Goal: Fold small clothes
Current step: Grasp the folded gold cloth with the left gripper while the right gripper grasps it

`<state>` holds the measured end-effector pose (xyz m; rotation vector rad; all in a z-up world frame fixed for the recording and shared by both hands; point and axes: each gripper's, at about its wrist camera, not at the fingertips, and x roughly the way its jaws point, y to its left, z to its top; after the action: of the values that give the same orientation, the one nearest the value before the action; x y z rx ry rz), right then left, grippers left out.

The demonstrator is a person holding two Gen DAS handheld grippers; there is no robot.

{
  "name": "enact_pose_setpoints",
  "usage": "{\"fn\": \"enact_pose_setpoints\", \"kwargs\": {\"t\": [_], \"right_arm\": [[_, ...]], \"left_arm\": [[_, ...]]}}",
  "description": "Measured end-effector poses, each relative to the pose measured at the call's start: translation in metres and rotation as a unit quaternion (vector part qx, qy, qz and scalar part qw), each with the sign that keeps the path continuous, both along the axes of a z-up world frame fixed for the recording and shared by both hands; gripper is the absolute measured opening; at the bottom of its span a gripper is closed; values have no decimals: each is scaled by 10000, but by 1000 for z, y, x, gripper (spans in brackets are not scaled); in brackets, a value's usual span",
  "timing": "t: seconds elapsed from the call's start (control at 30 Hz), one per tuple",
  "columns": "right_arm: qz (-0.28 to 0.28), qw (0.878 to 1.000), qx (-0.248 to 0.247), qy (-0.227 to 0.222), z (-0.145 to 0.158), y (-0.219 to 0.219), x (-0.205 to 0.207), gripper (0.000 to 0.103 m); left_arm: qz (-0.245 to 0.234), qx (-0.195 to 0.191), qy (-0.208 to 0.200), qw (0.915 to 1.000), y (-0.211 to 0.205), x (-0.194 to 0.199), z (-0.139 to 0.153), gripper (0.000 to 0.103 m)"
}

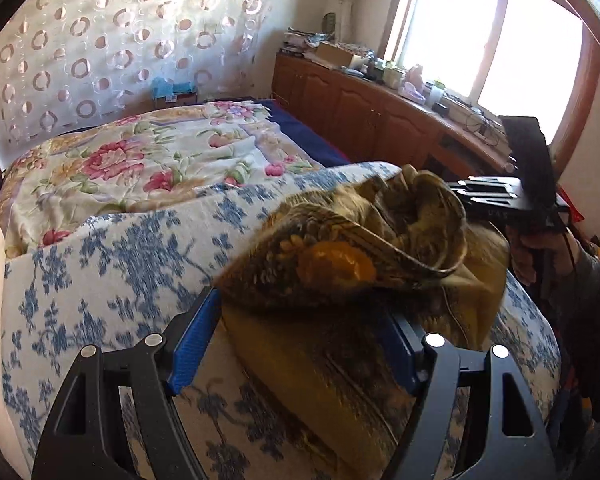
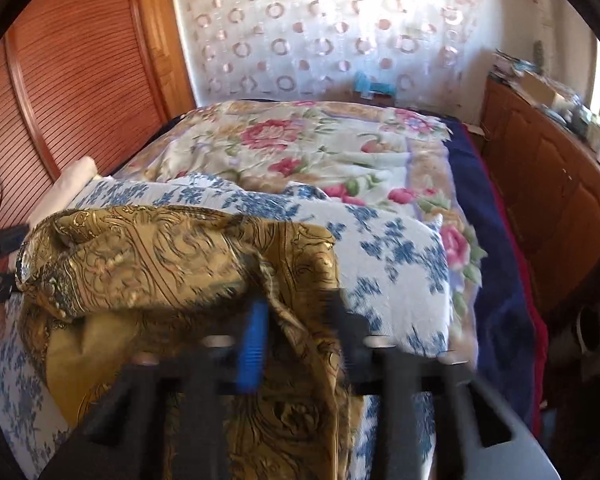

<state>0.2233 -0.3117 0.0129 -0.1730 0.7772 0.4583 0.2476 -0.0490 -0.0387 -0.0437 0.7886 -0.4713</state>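
Blue-flowered bedspread (image 1: 100, 264) underneath; golden patterned garment (image 2: 148, 256) half-doubled, fold seemingly unfinished; left gripper (image 1: 300, 344) gapes wide astride it, right gripper (image 2: 296, 336) pinches its edge

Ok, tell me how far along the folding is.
Partly done: one edge of the gold cloth is already turned over itself on the blue-flowered cover. In hand: the right gripper has cloth between its fingers, mid-motion and blurred; the left gripper is open around the cloth. Left: flatten the bunched fold and finish it.
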Motion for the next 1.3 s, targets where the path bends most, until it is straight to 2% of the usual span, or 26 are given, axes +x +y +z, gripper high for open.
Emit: {"fn": "enact_pose_setpoints", "kwargs": {"t": [0.03,0.1,0.23,0.3,0.4,0.5,0.57,0.6,0.63,0.67,0.8,1.0,1.13,1.2,1.3], "right_arm": [[43,10000,47,-69,2,-3,0,8],[-110,9992,173,-328,8,-15,0,7],[-908,9951,85,-386,6,-35,6,6],[-1098,9935,-19,-300,2,-41,7,6],[-1221,9923,-11,-219,0,-46,5,6],[-1291,9913,156,-179,6,-50,-2,29],[-1242,9916,295,-223,12,-52,-12,58],[-1194,9921,322,-215,13,-52,-17,65],[-1126,9931,290,-158,12,-51,-21,76],[-1073,9939,241,-89,11,-49,-25,78],[-1010,9947,99,190,-3,-49,-21,78],[-1015,9911,531,672,-12,-56,1,78],[-951,9902,646,794,-15,-57,10,77],[-864,9907,678,807,-12,-56,9,69],[-690,9920,630,852,-14,-50,8,50]], "left_arm": [[43,1,-27,10000,0,5,0,77],[236,117,-168,9995,3,14,-1,77],[853,638,-144,9942,17,27,-18,77],[1027,619,10,9928,28,30,-27,77],[1026,500,92,9934,37,24,-29,77],[885,271,77,9957,41,13,-24,77],[769,89,131,9969,40,10,-21,77],[712,18,159,9973,39,8,-21,77],[638,-17,204,9978,34,7,-21,77],[565,-14,255,9981,31,8,-23,77],[379,-19,528,9979,22,6,-34,77],[362,-174,667,9970,20,0,-39,74],[211,-414,763,9960,16,-4,-39,51],[156,-518,840,9950,14,-6,-38,44],[46,-688,941,9932,14,-4,-38,33]]}}
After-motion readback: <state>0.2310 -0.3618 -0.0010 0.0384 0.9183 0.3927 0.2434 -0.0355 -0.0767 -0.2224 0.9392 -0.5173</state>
